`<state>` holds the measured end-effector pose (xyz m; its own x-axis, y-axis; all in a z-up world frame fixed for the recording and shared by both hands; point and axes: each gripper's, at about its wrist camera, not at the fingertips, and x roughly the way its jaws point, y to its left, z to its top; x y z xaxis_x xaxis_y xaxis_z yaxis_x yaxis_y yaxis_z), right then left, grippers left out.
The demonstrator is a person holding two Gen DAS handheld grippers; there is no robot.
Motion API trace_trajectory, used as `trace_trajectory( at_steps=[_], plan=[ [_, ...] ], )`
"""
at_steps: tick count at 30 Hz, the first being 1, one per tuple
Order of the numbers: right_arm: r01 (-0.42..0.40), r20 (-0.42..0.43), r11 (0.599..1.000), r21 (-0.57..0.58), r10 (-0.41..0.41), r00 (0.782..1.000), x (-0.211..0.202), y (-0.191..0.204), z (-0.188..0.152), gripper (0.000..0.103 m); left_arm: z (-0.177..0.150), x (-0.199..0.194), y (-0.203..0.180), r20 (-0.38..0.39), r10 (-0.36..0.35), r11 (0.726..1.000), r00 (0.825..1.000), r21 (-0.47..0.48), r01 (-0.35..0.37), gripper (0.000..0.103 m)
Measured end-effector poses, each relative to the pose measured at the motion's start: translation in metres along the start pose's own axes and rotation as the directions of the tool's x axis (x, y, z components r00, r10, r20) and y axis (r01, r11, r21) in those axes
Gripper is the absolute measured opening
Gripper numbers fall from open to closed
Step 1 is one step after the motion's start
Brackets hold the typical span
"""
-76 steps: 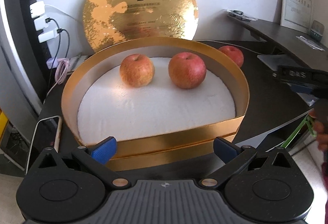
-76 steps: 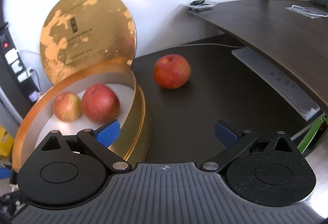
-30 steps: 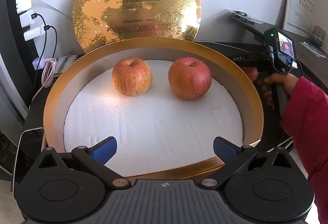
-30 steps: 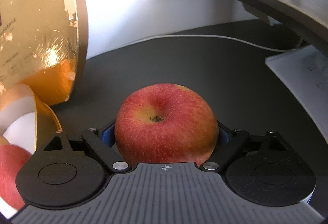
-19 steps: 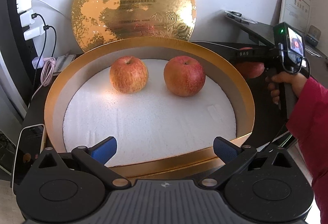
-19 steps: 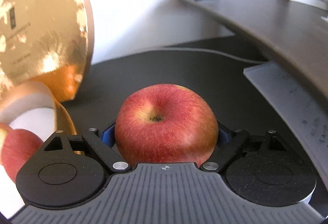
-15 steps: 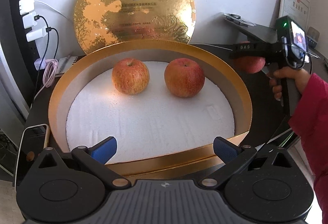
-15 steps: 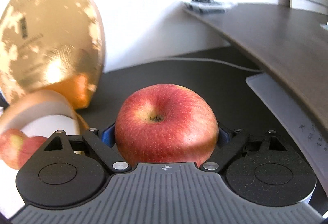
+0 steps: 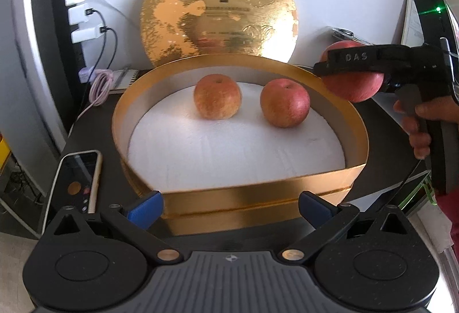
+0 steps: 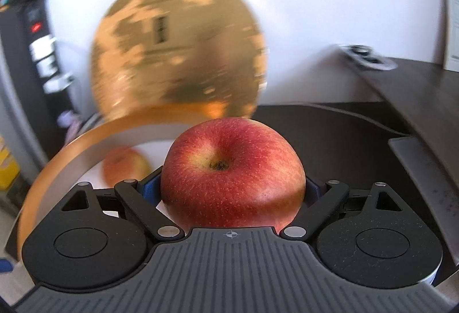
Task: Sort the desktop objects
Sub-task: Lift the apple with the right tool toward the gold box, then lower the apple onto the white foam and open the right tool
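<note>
- The right gripper is clamping a round red apple with a yellowish patch around its stem hollow, one blue pad pressing on each flank of the fruit.
- That apple is sitting stem hollow up, its skin glossy and finely speckled, with a short dark stem stub in the dip.
- Seen from the left wrist view, the same apple is hanging in the air off the dark tabletop, at the right side of the round gold-sided gift box, just outside and above its rim.
- A person's hand is gripping the black handle of that tool at the far right.
- The left gripper is standing with its jaws wide apart and nothing between the blue pads, at the near side of the box.
- Inside the box, a paler yellow-red apple and a pinkish-red apple are resting side by side, apart, on the white foam liner toward the far side.
- The round gold lid with mottled foil pattern is leaning upright against the white wall behind the box.
- A smartphone in a light case is lying on the table left of the box.
</note>
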<state>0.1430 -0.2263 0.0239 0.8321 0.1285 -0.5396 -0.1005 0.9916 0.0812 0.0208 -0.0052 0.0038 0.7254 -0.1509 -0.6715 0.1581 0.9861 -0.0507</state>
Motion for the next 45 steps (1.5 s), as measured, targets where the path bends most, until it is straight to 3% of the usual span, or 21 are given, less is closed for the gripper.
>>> trace_trajectory(
  at_steps=[6, 17, 36, 45],
  plan=[
    [-0.088, -0.089, 0.995, -0.056, 0.083, 0.993, 0.008, 0.047, -0.018, 0.091, -0.011, -0.009, 0.021, -0.003, 0.022, 0.999, 1.000, -0.036, -0.022, 0.102],
    [-0.114, -0.229, 0.983, -0.142, 0.080, 0.970, 0.050, 0.106, -0.040, 0.091, -0.020, -0.006, 0.053, -0.025, 0.033, 0.995, 0.999, -0.098, -0.035, 0.102],
    [-0.035, -0.357, 0.976, -0.215, -0.045, 0.933, 0.098, 0.126, -0.044, 0.091, -0.031, 0.002, 0.061, -0.057, 0.010, 0.995, 0.998, -0.101, -0.016, 0.102],
    [-0.067, -0.434, 0.978, -0.196, -0.025, 0.901, 0.107, 0.122, -0.043, 0.091, -0.033, -0.004, 0.056, -0.059, 0.008, 0.995, 0.998, -0.094, -0.013, 0.102]
  ],
)
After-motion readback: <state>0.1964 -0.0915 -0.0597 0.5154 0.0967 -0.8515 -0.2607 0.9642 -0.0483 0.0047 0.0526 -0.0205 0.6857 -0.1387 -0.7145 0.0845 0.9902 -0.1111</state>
